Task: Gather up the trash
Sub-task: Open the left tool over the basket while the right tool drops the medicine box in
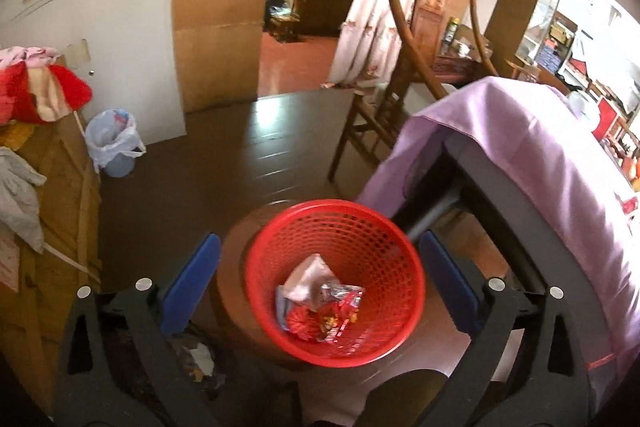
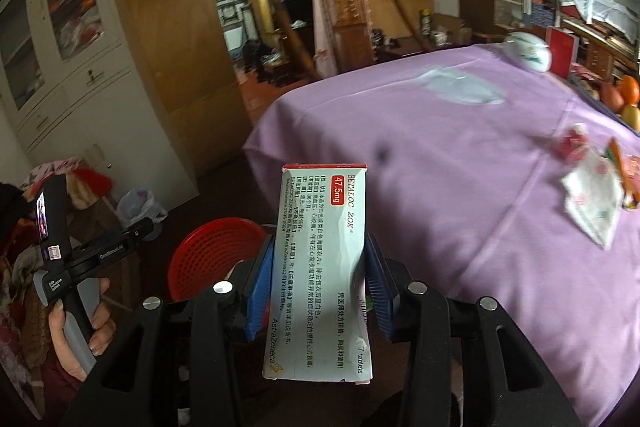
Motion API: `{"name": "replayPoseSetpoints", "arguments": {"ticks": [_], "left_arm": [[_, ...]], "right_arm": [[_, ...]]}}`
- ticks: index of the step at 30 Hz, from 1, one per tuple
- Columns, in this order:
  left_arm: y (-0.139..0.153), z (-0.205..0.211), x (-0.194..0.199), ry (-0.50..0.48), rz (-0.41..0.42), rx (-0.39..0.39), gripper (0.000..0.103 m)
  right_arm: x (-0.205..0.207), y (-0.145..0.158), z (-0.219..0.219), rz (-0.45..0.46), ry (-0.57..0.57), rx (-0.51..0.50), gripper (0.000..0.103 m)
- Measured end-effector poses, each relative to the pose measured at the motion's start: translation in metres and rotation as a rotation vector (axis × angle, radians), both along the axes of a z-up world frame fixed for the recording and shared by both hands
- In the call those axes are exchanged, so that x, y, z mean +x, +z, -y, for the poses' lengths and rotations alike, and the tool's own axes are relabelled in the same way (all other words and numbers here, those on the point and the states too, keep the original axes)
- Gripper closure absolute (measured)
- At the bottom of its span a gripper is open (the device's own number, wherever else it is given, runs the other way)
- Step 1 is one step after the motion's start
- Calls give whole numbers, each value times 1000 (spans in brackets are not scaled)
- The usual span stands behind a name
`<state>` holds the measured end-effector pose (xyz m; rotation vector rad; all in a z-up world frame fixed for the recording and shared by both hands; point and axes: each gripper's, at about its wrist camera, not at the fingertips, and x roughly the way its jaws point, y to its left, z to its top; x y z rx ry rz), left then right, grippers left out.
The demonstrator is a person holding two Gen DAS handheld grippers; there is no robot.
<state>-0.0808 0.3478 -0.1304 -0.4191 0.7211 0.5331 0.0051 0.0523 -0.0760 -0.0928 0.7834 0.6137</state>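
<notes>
A red mesh wastebasket (image 1: 335,281) stands upright on the floor just beside the corner of the purple-clothed surface (image 2: 460,187). Crumpled wrappers (image 1: 320,307), white, silvery and red, lie at its bottom. A white medicine box (image 2: 320,267) with a red band at its top end stands upright above the near edge of that surface. A white floral wrapper (image 2: 592,203) and small red scraps (image 2: 572,143) lie flat on the cloth, well apart from the basket.
</notes>
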Motion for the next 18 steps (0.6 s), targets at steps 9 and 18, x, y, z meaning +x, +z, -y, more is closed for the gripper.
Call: {"name": "replayPoseSetpoints", "arguments": {"ticks": [9,18], "left_arm": [[-10,-38,-27,77,-12,-12,7],[-19,-67,-45,142,-39,-23,7]], "right_arm": [[-4,-14,-87,-54,161,-9,60],[10,-24,-172,-123,270,26,45]]}}
